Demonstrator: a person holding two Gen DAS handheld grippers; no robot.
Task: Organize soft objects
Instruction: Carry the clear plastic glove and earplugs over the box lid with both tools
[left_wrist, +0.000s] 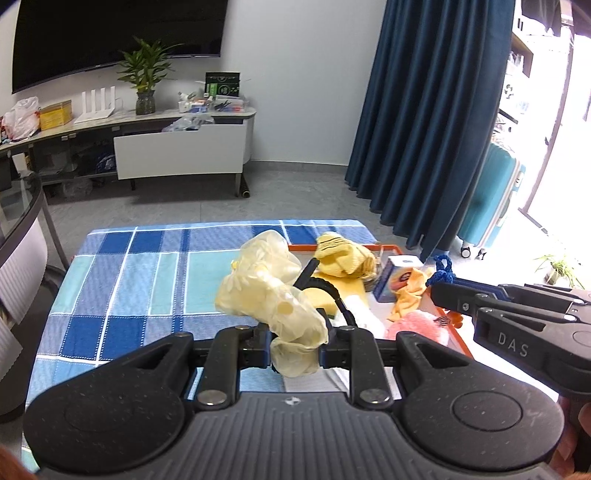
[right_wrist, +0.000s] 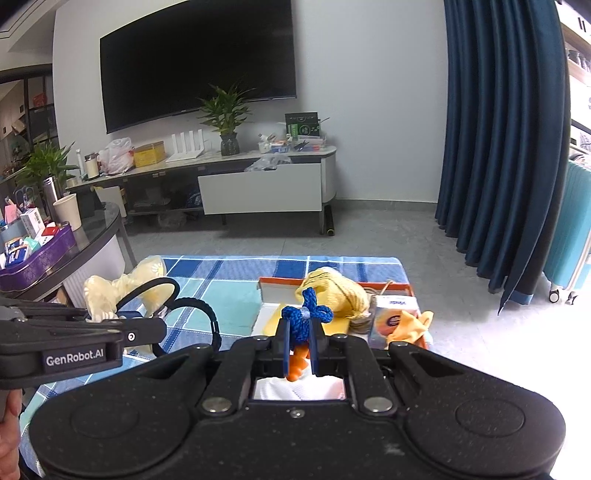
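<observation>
"DAS" on right gripper; "GenRobot.AI" on left gripper.

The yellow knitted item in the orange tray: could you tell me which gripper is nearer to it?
Right. The right gripper, shut on a blue rope toy, sits just before the yellow knitted item. The left gripper, holding a pale translucent bag, hangs over the checked cloth beside the tray.

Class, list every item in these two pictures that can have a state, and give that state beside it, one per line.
Left hand-held gripper: shut on the pale yellow cloth.
Pale yellow cloth: crumpled, lifted above the table.
Right hand-held gripper: shut on the blue rope toy.
Blue rope toy: knotted, held upright.
Orange tray: filled with soft items.
Cabinet drawer: pulled open.
TV: off.
</observation>
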